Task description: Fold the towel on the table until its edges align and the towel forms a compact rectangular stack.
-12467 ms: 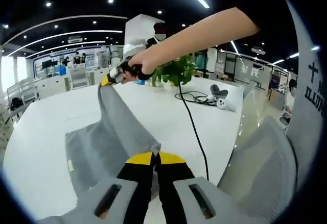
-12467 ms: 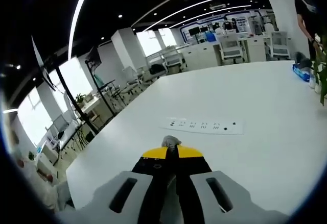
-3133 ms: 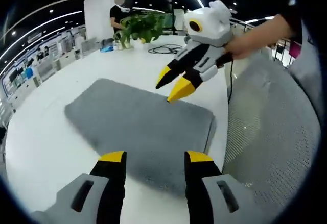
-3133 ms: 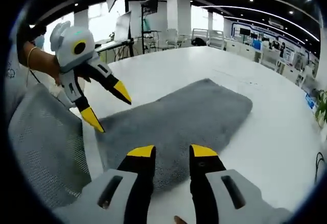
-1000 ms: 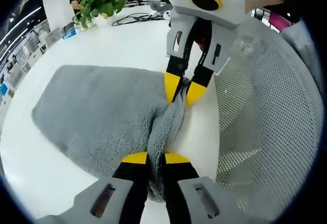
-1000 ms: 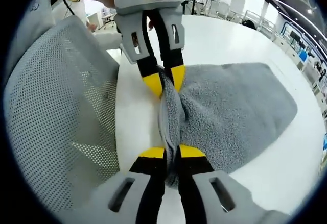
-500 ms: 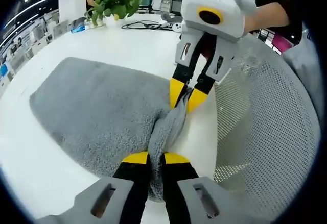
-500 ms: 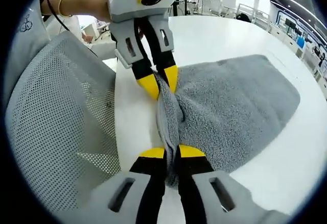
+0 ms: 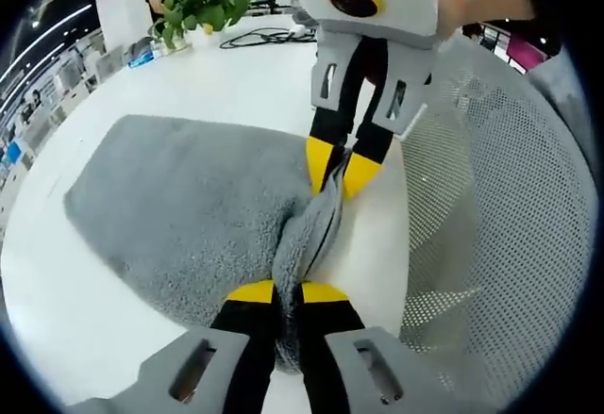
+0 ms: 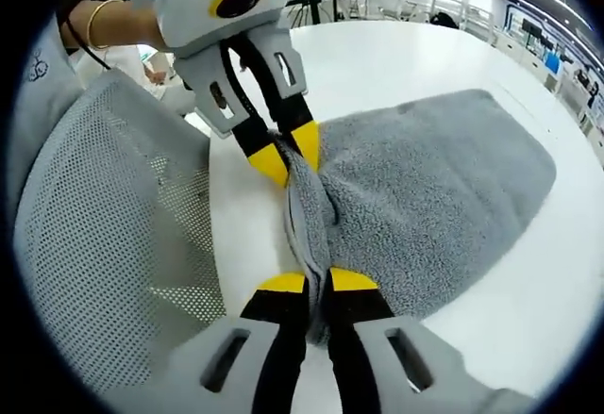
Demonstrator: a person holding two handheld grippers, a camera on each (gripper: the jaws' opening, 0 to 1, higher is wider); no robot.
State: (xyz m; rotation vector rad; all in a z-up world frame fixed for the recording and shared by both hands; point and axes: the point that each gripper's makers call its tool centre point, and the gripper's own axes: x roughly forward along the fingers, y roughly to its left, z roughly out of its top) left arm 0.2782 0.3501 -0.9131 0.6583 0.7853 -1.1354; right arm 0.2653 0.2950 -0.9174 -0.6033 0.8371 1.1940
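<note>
Gripping the gray towel (image 9: 189,202) by its near edge — left claw (image 9: 288,291) and right claw (image 10: 317,281) both clamped on it, facing each other; towel spreads across white table (image 9: 226,79), mesh chair (image 9: 491,216) just beside.

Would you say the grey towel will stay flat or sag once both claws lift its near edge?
The towel will likely sag: it already bunches between the left claw and right claw. Its thick pile suggests grip, not slipping.
</note>
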